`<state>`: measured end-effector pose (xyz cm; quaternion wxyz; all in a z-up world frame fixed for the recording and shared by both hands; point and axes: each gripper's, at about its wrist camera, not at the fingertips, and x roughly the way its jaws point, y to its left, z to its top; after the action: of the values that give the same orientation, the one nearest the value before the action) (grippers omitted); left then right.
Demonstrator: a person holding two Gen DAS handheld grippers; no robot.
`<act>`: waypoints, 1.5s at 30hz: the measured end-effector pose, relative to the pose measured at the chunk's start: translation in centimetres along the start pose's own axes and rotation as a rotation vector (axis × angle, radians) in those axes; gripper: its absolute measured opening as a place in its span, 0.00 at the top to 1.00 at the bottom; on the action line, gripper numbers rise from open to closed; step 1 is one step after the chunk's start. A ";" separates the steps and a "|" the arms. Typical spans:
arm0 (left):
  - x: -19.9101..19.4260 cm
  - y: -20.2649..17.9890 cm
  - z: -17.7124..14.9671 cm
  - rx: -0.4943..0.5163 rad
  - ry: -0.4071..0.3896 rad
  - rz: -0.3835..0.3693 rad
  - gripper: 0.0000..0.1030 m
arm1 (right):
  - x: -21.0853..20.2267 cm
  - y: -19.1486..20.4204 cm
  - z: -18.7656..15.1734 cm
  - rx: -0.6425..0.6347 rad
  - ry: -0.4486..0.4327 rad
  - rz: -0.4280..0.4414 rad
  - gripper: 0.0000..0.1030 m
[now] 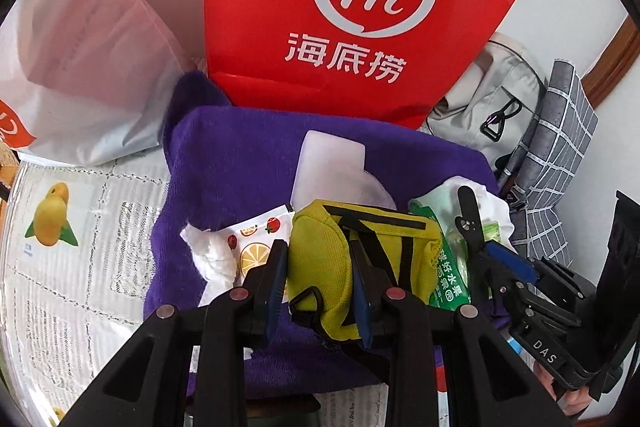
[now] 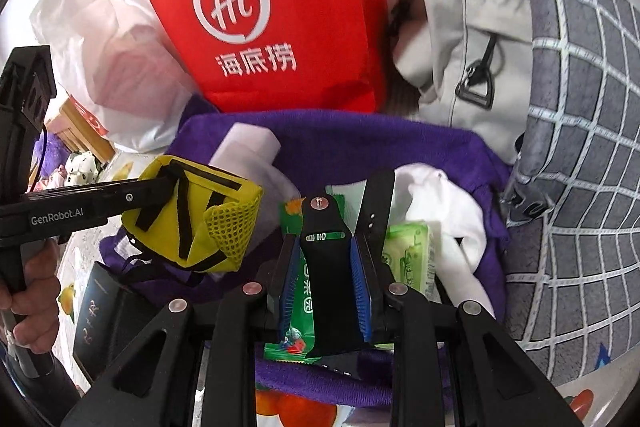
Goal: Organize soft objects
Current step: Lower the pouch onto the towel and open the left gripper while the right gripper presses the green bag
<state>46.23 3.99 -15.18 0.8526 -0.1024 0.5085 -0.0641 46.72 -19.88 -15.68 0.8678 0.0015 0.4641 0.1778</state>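
**Both grippers loaded over the purple towel**

A yellow pouch (image 1: pixel 320 259) with black straps and a mesh end hangs over the purple towel (image 1: pixel 240 163), clamped between the pads of the left gripper (image 1: pixel 320 267). Beside it, nearer the grey checked cloth (image 2: pixel 580 107), the right gripper (image 2: pixel 326 267) is clenched on a black strap (image 2: pixel 324 259) with a metal stud, its jaws narrow. On the towel under them lie a green snack packet (image 2: pixel 296 307), a white cloth (image 2: pixel 440 203) and a fruit-print packet (image 1: pixel 256 239). Behind the towel stands a red paper bag (image 1: pixel 340 7)
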 end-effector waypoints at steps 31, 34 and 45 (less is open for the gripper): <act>3.1 -0.9 0.1 0.022 0.065 0.022 0.70 | 2.3 0.2 -0.4 -0.025 0.047 0.019 0.59; 2.9 -0.7 0.3 0.010 0.055 0.020 0.65 | 2.1 0.6 -0.4 -0.043 0.042 0.020 0.55; 1.0 -0.5 0.7 0.002 -0.002 -0.018 0.42 | -0.3 0.2 0.2 -0.011 -0.023 0.049 0.40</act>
<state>47.31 3.34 -15.57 0.8524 -0.1063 0.5068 -0.0724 46.68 -19.76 -15.24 0.8684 0.0103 0.4530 0.2015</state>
